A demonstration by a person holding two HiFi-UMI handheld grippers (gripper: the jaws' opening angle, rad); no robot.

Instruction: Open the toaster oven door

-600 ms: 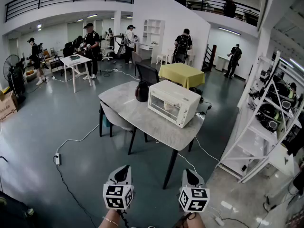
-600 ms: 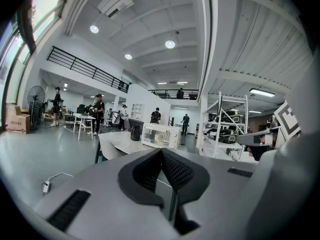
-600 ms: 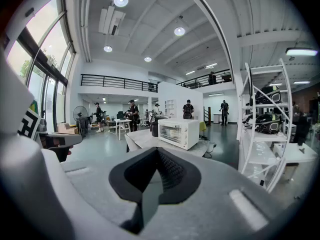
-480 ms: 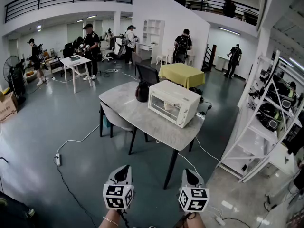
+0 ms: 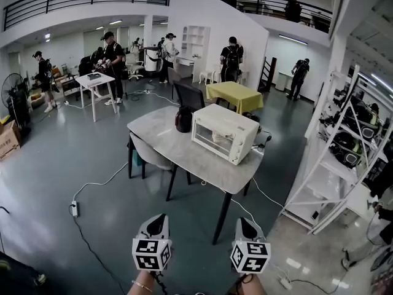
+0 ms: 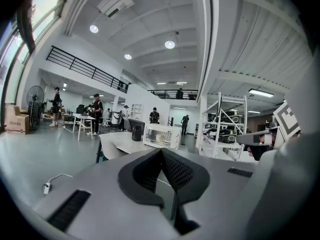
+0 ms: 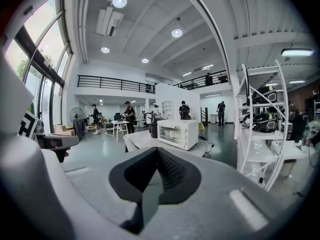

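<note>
**Q:** While standing well short of the grey stone-look bench, confirm tong state.

**A:** Left tongs: jaws pressed together, nothing between. Right tongs: likewise closed and empty. Both held low in front, well apart from the work.

**Q:** Location of target?

**A:** White box-shaped metal toaster oven, resting on the bench toward its right side, just beside a dark rounded jug. Glass-windowed door closed, facing near-left, with the control panel at its right end.

**Q:** Handling notes?

**A:** Probably rigid sheet metal and glass, hinged along the bottom edge and swinging down and outward. Expect light resistance from a catch, then a drop under own weight, so support during lowering. Oven body likely light enough to slide on the smooth top. Brace with the free tongs if needed.

**Q:** Grip point?

**A:** Presumably a handle along the door's top edge, too small to make out from here. Open one pair of tongs before approach, close across the bar at mid-length, pull gently. Avoid pressing on the glass.
</note>
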